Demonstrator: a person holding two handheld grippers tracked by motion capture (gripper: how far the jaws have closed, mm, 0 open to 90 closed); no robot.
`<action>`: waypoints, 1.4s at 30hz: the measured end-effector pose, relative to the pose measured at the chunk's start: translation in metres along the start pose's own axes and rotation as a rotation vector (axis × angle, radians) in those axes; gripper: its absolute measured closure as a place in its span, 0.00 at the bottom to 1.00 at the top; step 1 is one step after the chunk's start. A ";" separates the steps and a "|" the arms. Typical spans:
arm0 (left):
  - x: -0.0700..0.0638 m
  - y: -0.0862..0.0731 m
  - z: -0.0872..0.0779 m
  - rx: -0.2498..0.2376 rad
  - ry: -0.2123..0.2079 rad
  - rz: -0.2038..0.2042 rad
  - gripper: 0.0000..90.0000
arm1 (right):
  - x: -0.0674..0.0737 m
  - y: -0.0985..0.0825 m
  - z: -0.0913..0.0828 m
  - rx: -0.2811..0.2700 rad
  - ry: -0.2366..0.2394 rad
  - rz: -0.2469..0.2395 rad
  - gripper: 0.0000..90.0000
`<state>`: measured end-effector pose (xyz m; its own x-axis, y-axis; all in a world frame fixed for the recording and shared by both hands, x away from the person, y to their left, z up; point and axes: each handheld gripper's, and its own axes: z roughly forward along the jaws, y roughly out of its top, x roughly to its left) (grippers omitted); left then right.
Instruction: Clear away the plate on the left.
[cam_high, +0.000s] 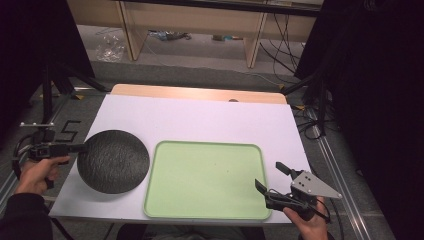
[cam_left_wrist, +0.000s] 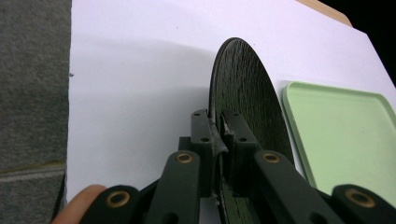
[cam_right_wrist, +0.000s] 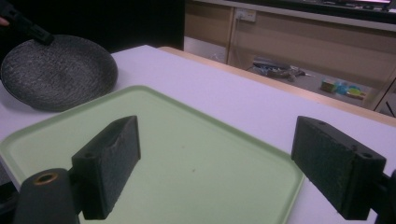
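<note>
L gripper (cam_left_wrist: 217, 135) clamped on rim of black plate (cam_left_wrist: 247, 93); pads pressed on near edge from both sides, nothing else between them. Seen edge-on from L gripper view, so plate face mostly foreshortened, lower rim cut off behind linkage at bottom of frame. Fingertip of L hand (cam_high: 37, 172) pokes in at bottom-left corner there, rest hidden. In high view L gripper (cam_high: 80, 148) dark against dark, jaw tips hard to separate from plate (cam_high: 114, 161) rim; grip point at plate's left edge. Whether plate rests flat or tilts off the sheet: can't tell from above; right gripper view shows plate (cam_right_wrist: 58, 72) w/ far-left rim under L gripper (cam_right_wrist: 44, 37), near edge seemingly on white sheet (cam_high: 200, 120).

Just beyond plate, away from L gripper: green tray (cam_high: 207, 180), close to plate, thin gap or touching, unclear. Tray (cam_left_wrist: 345, 135) bare, right part cut off by frame edge in L gripper view.

Across tray from L gripper, well apart: R gripper (cam_high: 270, 177) spread wide, holding nothing, held by R hand (cam_high: 307, 220) partly cut off at bottom edge. R gripper (cam_right_wrist: 215, 165) jaws stand over near corner of tray (cam_right_wrist: 196, 154); whether hovering or touching, can't tell.

Past table: shelving, cables on floor, dim and blurry.
</note>
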<state>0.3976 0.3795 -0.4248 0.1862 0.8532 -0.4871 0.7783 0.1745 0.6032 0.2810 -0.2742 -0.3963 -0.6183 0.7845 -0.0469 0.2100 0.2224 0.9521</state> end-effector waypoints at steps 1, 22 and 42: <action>-0.004 0.001 -0.002 -0.003 0.007 0.011 0.93 | 0.000 0.000 0.000 -0.003 -0.004 -0.006 0.18; -0.124 0.018 -0.020 0.002 0.091 0.423 0.91 | 0.001 0.000 0.003 -0.004 -0.001 -0.020 0.18; -0.115 0.008 0.007 0.120 0.098 0.331 0.85 | 0.003 0.000 0.004 0.019 0.031 -0.015 0.19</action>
<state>0.3864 0.2796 -0.3683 0.3859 0.8980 -0.2111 0.7513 -0.1732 0.6368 0.2817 -0.2694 -0.3976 -0.6448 0.7626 -0.0516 0.2146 0.2455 0.9453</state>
